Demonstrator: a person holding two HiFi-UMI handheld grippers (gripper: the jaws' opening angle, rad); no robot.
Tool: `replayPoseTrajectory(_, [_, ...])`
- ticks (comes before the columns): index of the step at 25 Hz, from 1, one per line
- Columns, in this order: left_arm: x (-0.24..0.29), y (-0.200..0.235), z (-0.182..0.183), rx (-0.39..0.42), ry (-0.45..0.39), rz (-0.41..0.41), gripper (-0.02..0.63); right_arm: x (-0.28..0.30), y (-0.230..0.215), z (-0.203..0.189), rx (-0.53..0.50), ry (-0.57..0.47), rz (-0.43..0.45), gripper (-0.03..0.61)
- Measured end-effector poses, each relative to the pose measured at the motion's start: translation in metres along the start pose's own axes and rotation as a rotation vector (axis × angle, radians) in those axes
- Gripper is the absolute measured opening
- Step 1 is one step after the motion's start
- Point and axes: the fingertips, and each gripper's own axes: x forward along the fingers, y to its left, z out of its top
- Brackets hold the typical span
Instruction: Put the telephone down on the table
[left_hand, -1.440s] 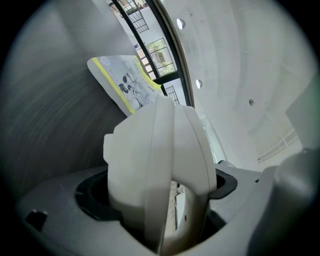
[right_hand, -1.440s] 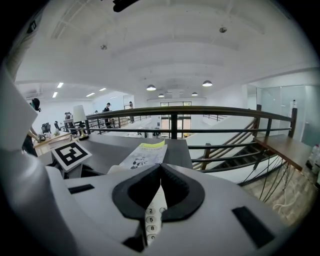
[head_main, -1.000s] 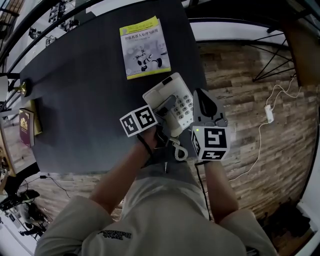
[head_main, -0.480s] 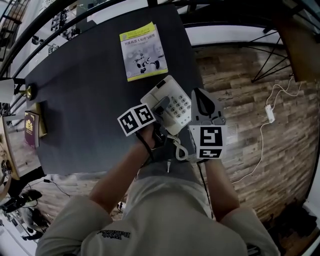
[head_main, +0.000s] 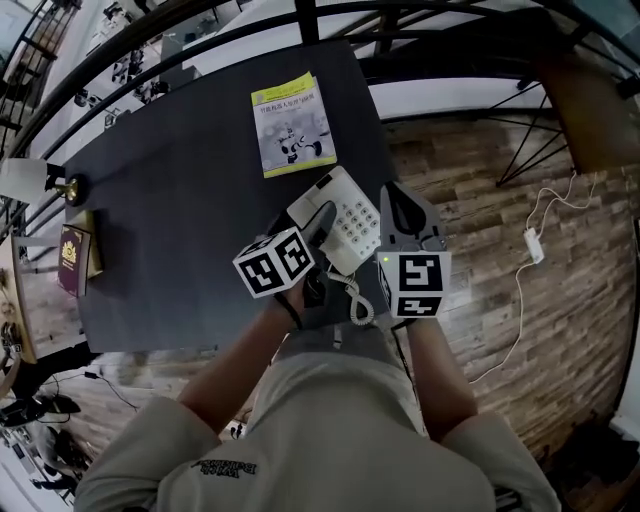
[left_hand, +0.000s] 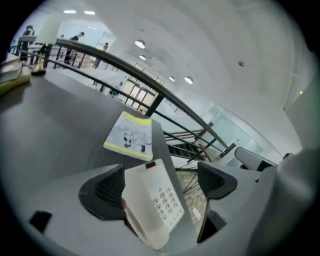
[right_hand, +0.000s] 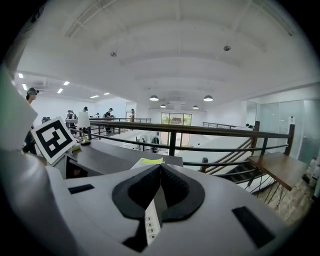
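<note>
The white telephone (head_main: 347, 212) hangs tilted over the dark table's (head_main: 170, 220) near right corner; whether it touches the top is unclear. My right gripper (head_main: 398, 200) is shut on its right edge, and a thin keypad strip (right_hand: 151, 217) shows between the closed jaws (right_hand: 160, 172). My left gripper (head_main: 318, 228) is open around the telephone (left_hand: 155, 200), whose left side lies against one pad while the other pad stands apart (left_hand: 160, 172). Its coiled cord (head_main: 358, 300) dangles toward the person.
A yellow-edged booklet (head_main: 293, 125) lies on the table just beyond the telephone, also seen as the booklet (left_hand: 130, 137). A lamp (head_main: 25, 180) and a dark red book (head_main: 75, 258) sit at the far left. Wooden floor with a white cable (head_main: 530, 245) lies to the right.
Both grippers and the telephone have shifted a little farther over the table, closer to the booklet. The left gripper's marker cube has turned slightly.
</note>
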Motion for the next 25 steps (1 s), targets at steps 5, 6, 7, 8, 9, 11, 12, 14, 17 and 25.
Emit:
replayPoseTrajectory(5, [-0.045,-0.048,0.051,0.211,-0.228,-0.064,0.46,-0.014,0.007,0.032,0.011,-0.054,0.011,0.003])
replayPoseTrajectory(6, [-0.054,-0.057,0.06,0.254,-0.264,-0.073,0.451,-0.017,0.008,0.039,0.013,-0.063,0.012,0.003])
replayPoseTrajectory(7, [-0.063,-0.067,0.068,0.293,-0.297,-0.083,0.443,-0.019,0.009,0.045,0.011,-0.074,0.012,0.003])
replayPoseTrajectory(8, [-0.072,-0.077,0.075,0.327,-0.329,-0.097,0.439,-0.023,0.01,0.052,0.005,-0.085,0.011,0.003])
replayPoseTrajectory(9, [-0.082,-0.087,0.083,0.356,-0.362,-0.112,0.431,-0.027,0.011,0.059,-0.001,-0.097,0.011,0.003])
replayPoseTrajectory(11, [-0.101,-0.106,0.1,0.403,-0.425,-0.133,0.403,-0.035,0.013,0.074,-0.009,-0.121,0.011,0.003])
replayPoseTrajectory(12, [-0.111,-0.114,0.109,0.426,-0.455,-0.135,0.384,-0.041,0.013,0.084,-0.014,-0.135,0.011,0.003])
replayPoseTrajectory(14, [-0.131,-0.129,0.127,0.478,-0.523,-0.127,0.307,-0.053,0.015,0.105,-0.027,-0.173,0.013,0.003])
replayPoseTrajectory(17, [-0.161,-0.148,0.149,0.532,-0.625,-0.127,0.253,-0.07,0.02,0.135,-0.049,-0.232,0.025,0.003])
replayPoseTrajectory(25, [-0.222,-0.185,0.165,0.708,-0.807,-0.152,0.18,-0.113,0.04,0.19,-0.101,-0.369,0.069,0.003])
